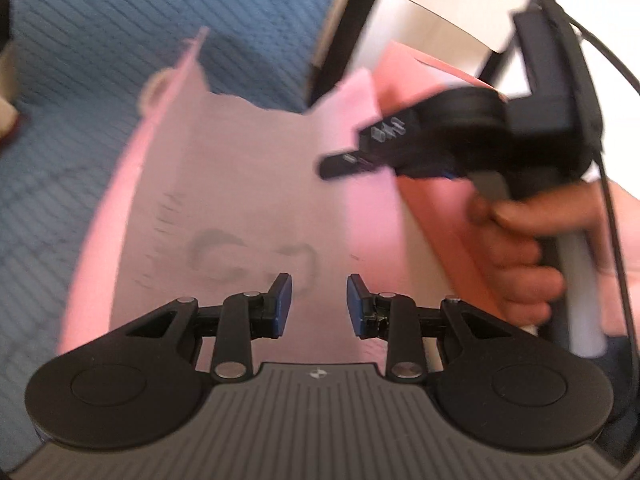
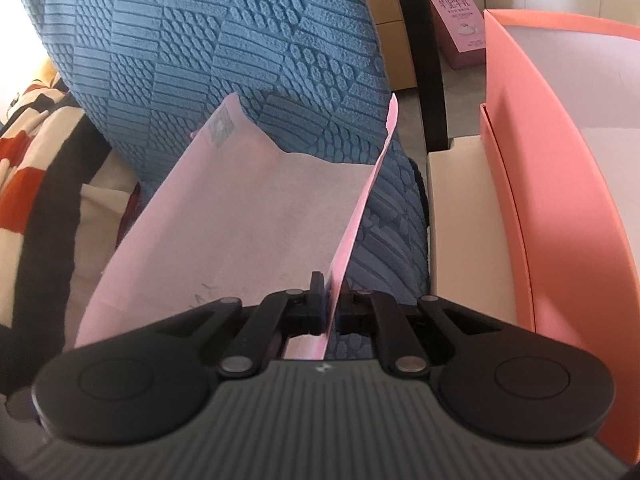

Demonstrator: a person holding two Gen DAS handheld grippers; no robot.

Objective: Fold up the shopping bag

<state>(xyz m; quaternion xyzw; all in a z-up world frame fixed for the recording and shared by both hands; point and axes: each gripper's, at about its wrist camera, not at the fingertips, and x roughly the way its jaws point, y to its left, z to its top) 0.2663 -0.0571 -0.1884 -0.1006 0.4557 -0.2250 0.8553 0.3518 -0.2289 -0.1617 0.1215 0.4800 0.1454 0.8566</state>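
A pale pink paper shopping bag (image 1: 248, 184) lies on a blue textured cover, its inner side up and its side walls standing. My left gripper (image 1: 319, 304) hovers over the bag's near part, jaws apart with only the bag's surface showing in the gap. In the left wrist view my right gripper (image 1: 340, 166) reaches in from the right, held by a hand (image 1: 520, 248), at the bag's right wall. The right wrist view shows my right gripper (image 2: 330, 300) shut on that upright right wall of the shopping bag (image 2: 248, 208).
The blue textured cover (image 2: 224, 60) spreads under and beyond the bag. A salmon-pink box (image 2: 544, 152) stands at the right on a cream surface. A black post (image 2: 424, 52) rises behind, a small pink carton (image 2: 456, 24) lies beyond, and a patterned blanket (image 2: 28, 152) is at left.
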